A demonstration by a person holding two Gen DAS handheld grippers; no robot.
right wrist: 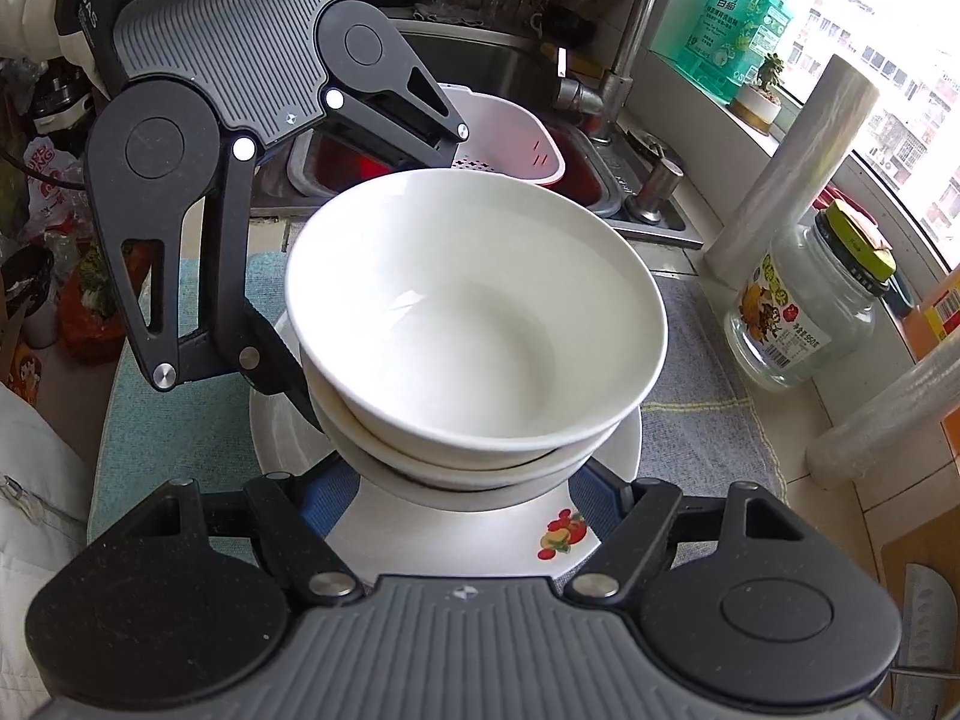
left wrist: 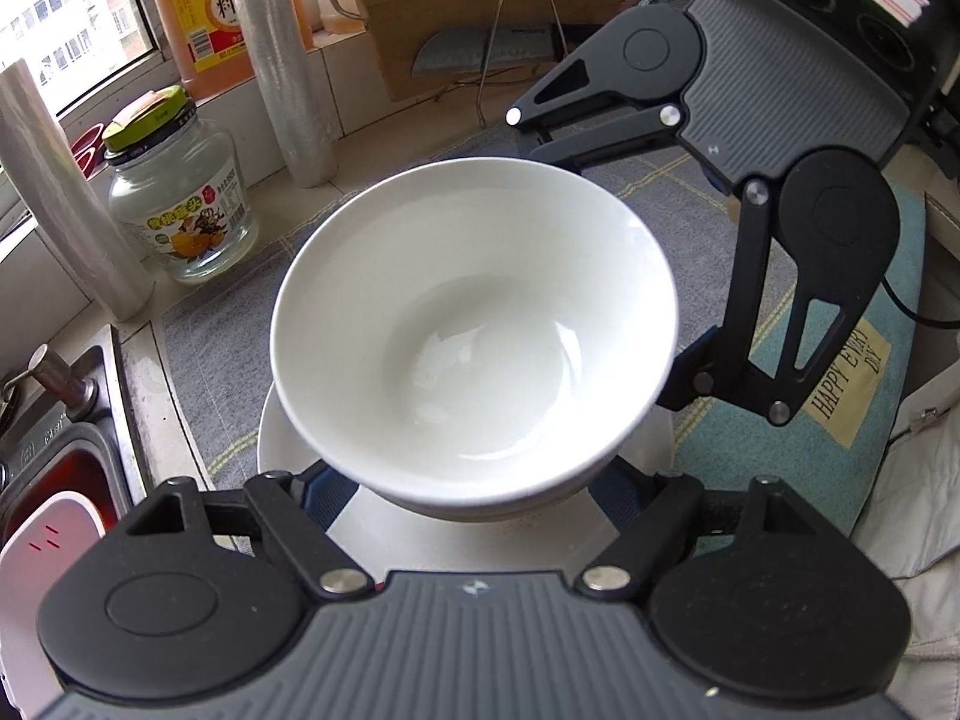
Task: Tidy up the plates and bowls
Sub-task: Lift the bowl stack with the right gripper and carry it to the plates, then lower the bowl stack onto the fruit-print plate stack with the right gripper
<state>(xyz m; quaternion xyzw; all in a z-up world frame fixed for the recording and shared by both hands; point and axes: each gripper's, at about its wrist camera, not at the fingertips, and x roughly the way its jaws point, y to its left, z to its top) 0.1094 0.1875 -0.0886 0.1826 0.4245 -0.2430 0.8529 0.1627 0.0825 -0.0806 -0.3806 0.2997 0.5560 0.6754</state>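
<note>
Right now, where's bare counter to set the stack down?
Free: grey mat between the plate and the jar; blue mat on the plate's other side. Crowded: windowsill side with jar and film rolls, and the sink.

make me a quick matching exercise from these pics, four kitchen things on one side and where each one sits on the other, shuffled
Things:
1. top white bowl
2. fruit-print plate
3. glass jar
4. white colander

Places:
A. in the sink
B. nested in another bowl
C. under the stacked bowls
D. on the grey mat, beside a cling film roll

Pairs: 1-B, 2-C, 3-D, 4-A
</note>
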